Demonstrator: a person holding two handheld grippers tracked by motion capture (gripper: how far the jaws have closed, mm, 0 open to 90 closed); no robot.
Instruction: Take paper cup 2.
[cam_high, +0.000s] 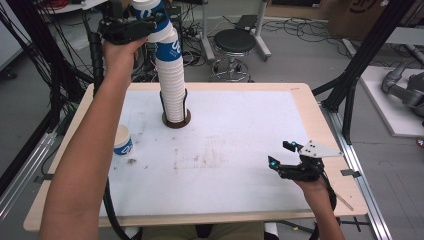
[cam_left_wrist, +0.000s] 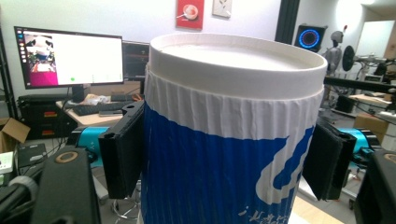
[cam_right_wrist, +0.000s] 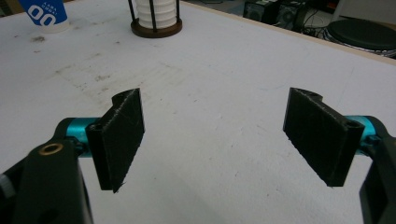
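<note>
The top cup (cam_high: 150, 11) is clamped by the left fingers (cam_left_wrist: 122, 149), straight above the leaning stack (cam_high: 171, 80); the right fingers (cam_right_wrist: 120, 135) are held apart over the surface (cam_high: 235, 145).

Black tongs (cam_right_wrist: 215, 135); teal fittings; bare forearms

A blue-and-white ribbed paper cup (cam_left_wrist: 229, 140) sits upright atop a tall, leaning cup stack (cam_high: 172, 85) in a round wooden-based holder (cam_high: 176, 121).

Left gripper (cam_high: 131, 26) raised high (jaws clamped); right gripper (cam_high: 286, 154) low, jaws apart.
</note>
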